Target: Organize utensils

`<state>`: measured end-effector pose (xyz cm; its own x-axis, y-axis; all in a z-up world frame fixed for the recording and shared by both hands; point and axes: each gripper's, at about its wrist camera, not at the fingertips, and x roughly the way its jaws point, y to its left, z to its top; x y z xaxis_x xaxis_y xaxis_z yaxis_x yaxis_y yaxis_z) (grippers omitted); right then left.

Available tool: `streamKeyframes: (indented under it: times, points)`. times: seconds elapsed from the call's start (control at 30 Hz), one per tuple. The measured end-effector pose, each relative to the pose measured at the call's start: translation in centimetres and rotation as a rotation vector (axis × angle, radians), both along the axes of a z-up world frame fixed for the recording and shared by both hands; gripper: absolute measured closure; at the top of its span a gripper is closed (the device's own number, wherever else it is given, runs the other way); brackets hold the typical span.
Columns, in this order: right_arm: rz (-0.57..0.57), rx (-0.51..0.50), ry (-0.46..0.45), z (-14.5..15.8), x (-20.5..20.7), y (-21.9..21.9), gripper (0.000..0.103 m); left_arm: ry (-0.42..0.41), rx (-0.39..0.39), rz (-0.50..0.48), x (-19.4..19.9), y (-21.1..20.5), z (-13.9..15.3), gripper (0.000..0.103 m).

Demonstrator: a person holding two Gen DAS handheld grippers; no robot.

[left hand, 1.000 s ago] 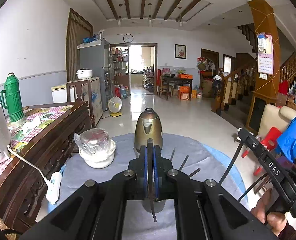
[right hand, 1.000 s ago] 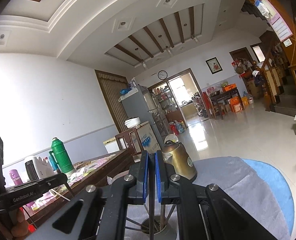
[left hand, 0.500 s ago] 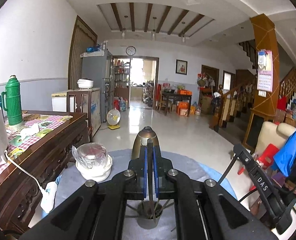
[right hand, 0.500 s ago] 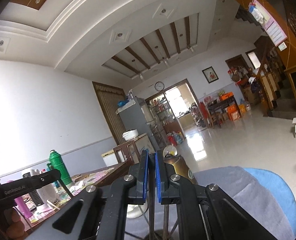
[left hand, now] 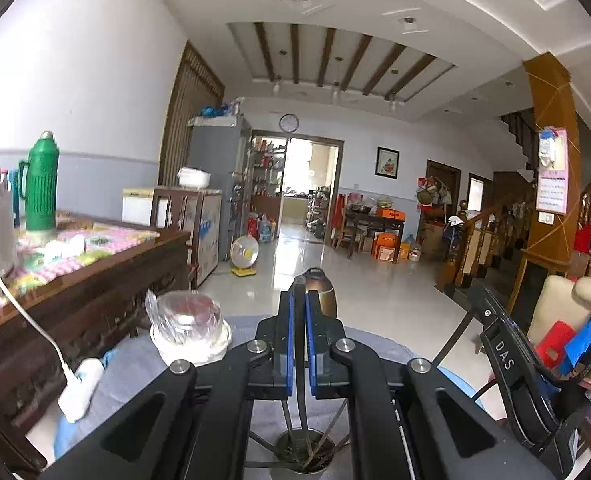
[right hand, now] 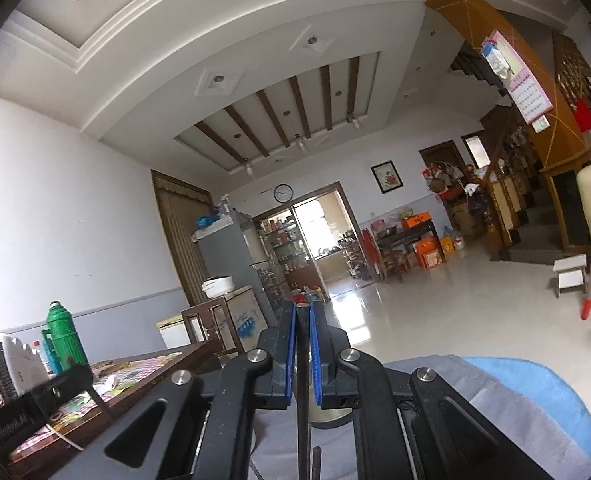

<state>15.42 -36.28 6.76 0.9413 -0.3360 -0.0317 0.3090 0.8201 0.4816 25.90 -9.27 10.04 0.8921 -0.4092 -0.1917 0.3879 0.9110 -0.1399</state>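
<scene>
My left gripper [left hand: 298, 300] is shut on a thin dark chopstick [left hand: 302, 420] that hangs straight down. Its lower end stands inside a round metal holder [left hand: 291, 446] at the bottom edge, among several other sticks. The right gripper's body [left hand: 507, 360] shows at the right of this view. My right gripper [right hand: 302, 312] is shut on another dark chopstick [right hand: 302, 432], held upright above the grey tablecloth [right hand: 495, 392]. The blunt top of one more stick [right hand: 316, 460] pokes up beside it. The holder is hidden in the right wrist view.
A bronze kettle [left hand: 325, 296] stands just behind the left fingers. A white bowl with a plastic-wrapped lid [left hand: 189, 332] sits to the left on the grey cloth [left hand: 135, 368]. A wooden sideboard [left hand: 75, 292] with a green flask [left hand: 41, 184] runs along the left.
The left gripper has sunk over the holder, and its chopstick's tip now stands inside it. The right gripper has swung sideways with its stick, and the holder has left its view.
</scene>
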Motion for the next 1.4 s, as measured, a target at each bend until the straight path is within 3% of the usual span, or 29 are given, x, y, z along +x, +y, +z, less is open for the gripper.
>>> streamKeyframes:
  times: [0.17, 0.33, 0.5, 0.53, 0.57, 0.63, 0.67, 0.73, 0.8, 0.9, 0.93, 1.0, 1.17, 1.4]
  points:
    - [0.005, -0.012, 0.052, -0.9, 1.8, 0.6, 0.095, 0.021, 0.051, 0.011, 0.6, -1.2, -1.6, 0.097]
    - [0.070, -0.005, 0.128, -2.8, 2.7, 0.2, 0.095, 0.095, 0.097, 0.000, 1.4, -1.6, -3.2, 0.097]
    - [0.166, 0.040, 0.166, -3.9, 2.4, -0.6, 0.094, 0.123, 0.101, -0.007, 1.4, -0.7, -2.6, 0.096]
    - [0.188, 0.050, 0.175, -4.0, 2.1, -0.9, 0.094, 0.126, 0.105, -0.016, 1.2, -0.4, -2.3, 0.093]
    - [0.197, 0.056, 0.180, -4.1, 1.8, -1.1, 0.094, 0.121, 0.113, -0.017, 1.0, -0.2, -2.0, 0.082]
    - [0.215, 0.067, 0.177, -4.0, 1.1, -1.3, 0.092, 0.103, 0.134, -0.001, 0.4, 0.2, -1.5, 0.050]
    - [0.223, 0.074, 0.175, -3.9, 0.9, -1.4, 0.091, 0.089, 0.146, 0.006, -0.2, 0.5, -1.2, 0.046]
    - [0.252, 0.095, 0.173, -3.8, 0.0, -1.8, 0.075, 0.080, 0.161, 0.000, -1.4, 1.2, -0.7, 0.036]
    - [0.264, 0.102, 0.163, -3.5, -1.1, -1.6, 0.068, 0.097, 0.190, -0.007, -2.1, 1.8, -0.6, 0.025]
    - [0.284, 0.101, 0.155, -3.3, -3.0, -1.9, 0.062, 0.125, 0.228, 0.003, -3.5, 3.2, -1.0, 0.019]
    - [0.285, 0.096, 0.158, -3.3, -3.7, -1.9, 0.048, 0.147, 0.238, 0.004, -4.0, 3.7, -1.4, 0.014]
    - [0.291, 0.092, 0.160, -3.2, -5.2, -1.9, 0.040, 0.195, 0.236, 0.001, -4.7, 4.5, -2.3, 0.012]
    - [0.324, 0.061, 0.226, -3.6, -7.6, -0.3, 0.040, 0.334, 0.236, 0.040, -5.9, 5.4, -5.7, 0.012]
    - [0.365, 0.026, 0.296, -4.8, -11.4, 2.5, 0.040, 0.386, 0.254, 0.125, -7.3, 6.5, -8.0, 0.012]
